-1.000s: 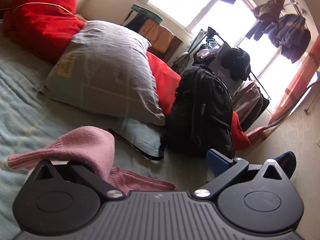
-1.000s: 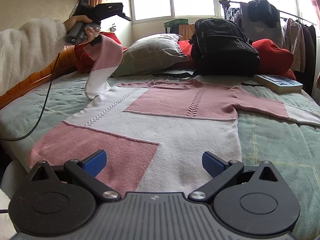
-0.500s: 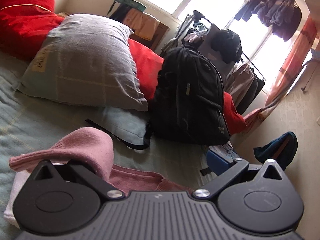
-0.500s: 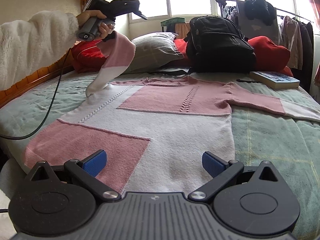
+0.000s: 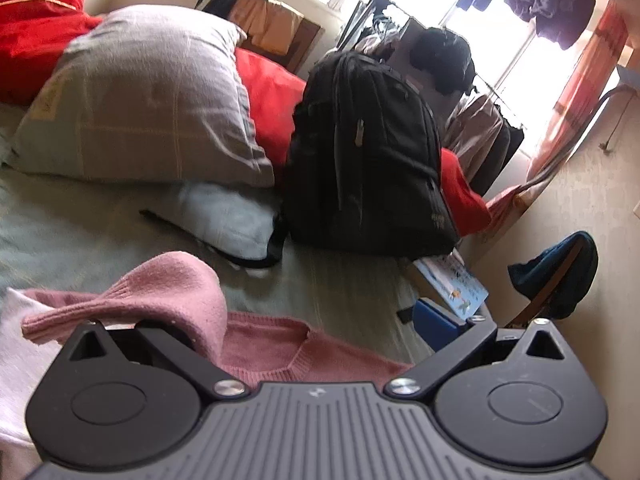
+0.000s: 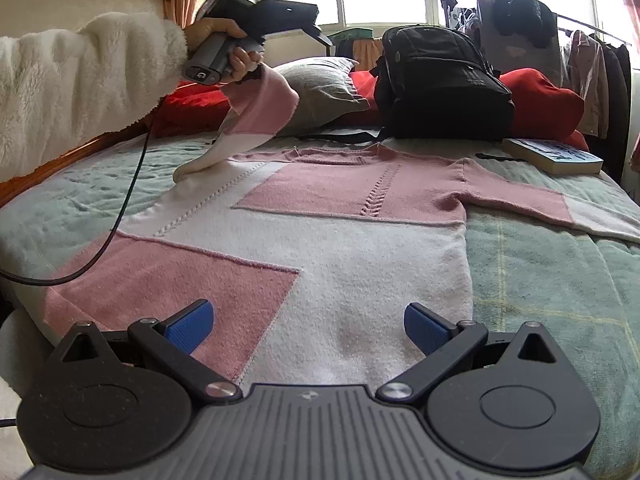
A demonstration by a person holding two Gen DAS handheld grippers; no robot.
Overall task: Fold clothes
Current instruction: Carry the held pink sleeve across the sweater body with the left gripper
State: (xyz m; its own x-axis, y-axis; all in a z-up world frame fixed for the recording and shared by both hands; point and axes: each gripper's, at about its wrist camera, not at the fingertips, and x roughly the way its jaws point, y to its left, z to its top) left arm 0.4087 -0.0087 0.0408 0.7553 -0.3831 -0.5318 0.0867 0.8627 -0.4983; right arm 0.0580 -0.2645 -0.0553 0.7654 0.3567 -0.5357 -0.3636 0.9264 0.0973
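Observation:
A pink and white knit sweater (image 6: 344, 248) lies flat on the bed, its neck toward the pillows. Its left sleeve (image 6: 260, 120) is lifted off the bed and hangs from my left gripper (image 6: 280, 20), held up by a hand in a white fleece sleeve. In the left wrist view that sleeve (image 5: 176, 284) drapes over the gripper's left finger and hides it. The blue right pad (image 5: 436, 320) stands far out, so my left gripper (image 5: 316, 320) is open above the sweater's collar (image 5: 304, 352). My right gripper (image 6: 308, 326) is open, low over the sweater's hem, holding nothing.
A grey pillow (image 6: 320, 84), red cushions (image 6: 540, 104) and a black backpack (image 6: 440, 84) line the head of the bed. A book (image 6: 556, 156) lies at the far right near the other sleeve (image 6: 560, 208). A black cable (image 6: 116, 224) hangs across the left side.
The left gripper has carried the lifted sleeve rightward, over the sweater's shoulder toward the collar. The right gripper stays open over the hem, barely shifted.

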